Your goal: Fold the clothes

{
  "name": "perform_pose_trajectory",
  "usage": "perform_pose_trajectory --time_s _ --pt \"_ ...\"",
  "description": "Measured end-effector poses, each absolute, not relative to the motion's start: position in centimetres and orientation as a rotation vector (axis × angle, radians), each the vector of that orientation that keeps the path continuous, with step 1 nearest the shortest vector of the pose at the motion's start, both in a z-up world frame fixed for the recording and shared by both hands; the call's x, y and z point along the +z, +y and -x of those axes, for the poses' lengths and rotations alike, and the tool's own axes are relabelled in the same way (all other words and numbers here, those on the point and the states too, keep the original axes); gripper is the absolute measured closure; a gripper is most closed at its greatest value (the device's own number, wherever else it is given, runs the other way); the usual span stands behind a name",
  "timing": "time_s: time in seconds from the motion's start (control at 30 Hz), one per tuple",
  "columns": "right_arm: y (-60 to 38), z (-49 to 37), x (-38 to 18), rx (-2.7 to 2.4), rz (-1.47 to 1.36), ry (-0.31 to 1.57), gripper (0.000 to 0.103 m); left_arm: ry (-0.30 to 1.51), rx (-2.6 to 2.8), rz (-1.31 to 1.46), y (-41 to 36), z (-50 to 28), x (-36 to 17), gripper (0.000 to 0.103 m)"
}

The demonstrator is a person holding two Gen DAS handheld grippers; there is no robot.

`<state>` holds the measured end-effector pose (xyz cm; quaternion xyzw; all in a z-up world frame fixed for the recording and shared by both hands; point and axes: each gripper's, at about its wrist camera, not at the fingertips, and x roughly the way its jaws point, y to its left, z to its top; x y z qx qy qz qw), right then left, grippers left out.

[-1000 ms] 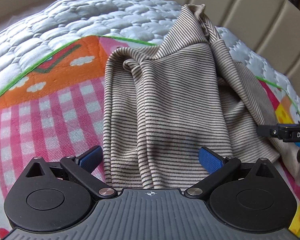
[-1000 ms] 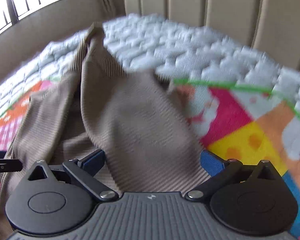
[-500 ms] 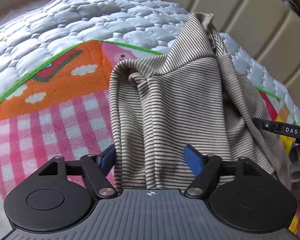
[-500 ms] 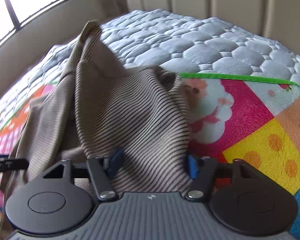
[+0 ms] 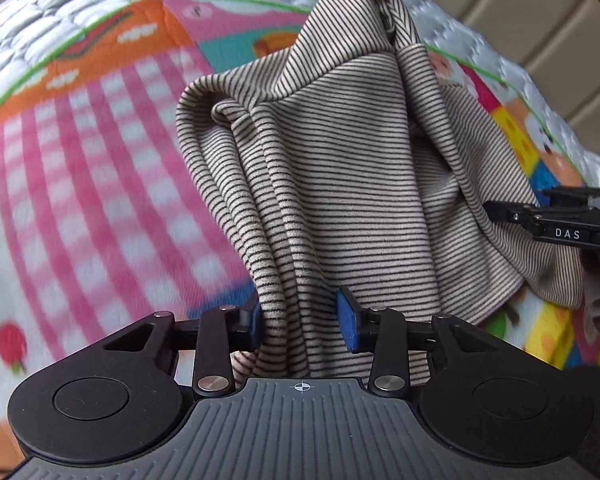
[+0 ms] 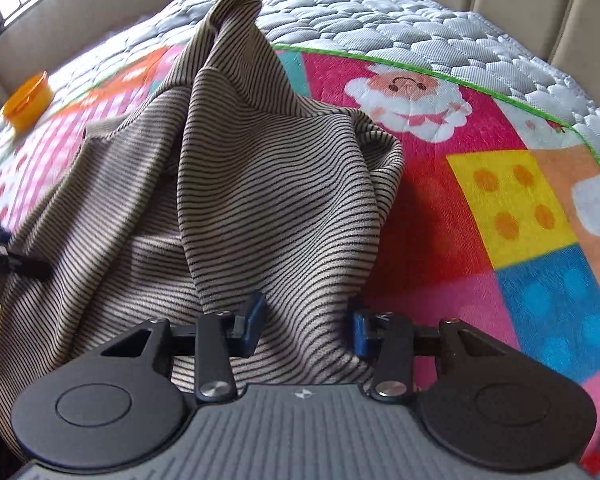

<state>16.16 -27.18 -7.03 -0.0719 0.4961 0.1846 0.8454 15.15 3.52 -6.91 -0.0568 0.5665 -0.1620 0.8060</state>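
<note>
A beige garment with thin dark stripes (image 5: 340,160) lies bunched on a colourful mat, drawn into long ridges that run toward both grippers. My left gripper (image 5: 300,320) is closing, its blue pads pinching a gathered fold at the garment's near edge. The right gripper (image 6: 306,324) is closing too, with a fold of the same garment (image 6: 260,184) squeezed between its pads. In the left wrist view the right gripper (image 5: 556,224) shows at the garment's right edge. A far tip of the cloth stands up in a peak.
The patterned play mat (image 6: 500,200) covers a grey quilted mattress (image 6: 380,12). An orange round lid or tub (image 6: 28,100) sits at the far left of the bed. Padded beige panels (image 5: 520,20) rise behind the bed.
Both pairs of jaws went from wide apart to narrow, gathering cloth between the pads. The garment has slid toward the cameras, and more of the mat shows beyond it.
</note>
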Motion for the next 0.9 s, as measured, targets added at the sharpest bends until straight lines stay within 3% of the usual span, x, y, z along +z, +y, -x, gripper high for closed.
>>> perform_pose_trajectory --time_s 0.1,0.17,0.23,0.37,0.63,0.7,0.73,0.8,0.83,0.9 --pt "-27.2 -14.7 -7.1 0.369 0.202 1.011 0.052 1.191 -0.340 0.179 4.8 -13.6 -5.3 0.060" --pt "-27.3 -14.7 -7.3 0.354 0.186 1.002 0.050 1.159 -0.348 0.242 6.0 -12.9 -3.7 0.048" --pt "-27.7 -15.1 -7.4 0.329 0.155 1.002 0.033 1.148 -0.378 0.272 6.5 -12.0 -2.3 0.042" --pt "-29.8 -15.9 -7.7 0.317 0.005 1.045 0.000 1.277 -0.495 0.229 4.1 -9.3 -2.1 0.012" --pt "-31.8 -15.2 -8.5 0.363 -0.096 1.043 0.000 1.367 -0.460 0.054 -1.2 -7.2 -6.5 0.010" --pt "-31.2 -14.5 -8.8 0.359 -0.045 1.016 0.000 1.349 -0.444 0.003 -1.8 -6.8 -6.7 0.015" --pt "-30.7 -14.3 -9.0 0.354 -0.012 1.005 0.000 1.335 -0.436 -0.027 -1.9 -6.4 -6.6 0.022" --pt "-30.1 -14.3 -9.0 0.347 0.044 1.006 0.000 1.309 -0.443 -0.061 -2.0 -6.2 -6.1 0.042" --pt "-29.9 -14.4 -9.0 0.345 0.057 1.010 0.000 1.297 -0.460 -0.067 -2.0 -6.1 -5.8 0.061" --pt "-29.9 -14.6 -9.0 0.351 0.063 1.021 0.000 1.275 -0.486 -0.084 -1.8 -6.3 -5.3 0.084"
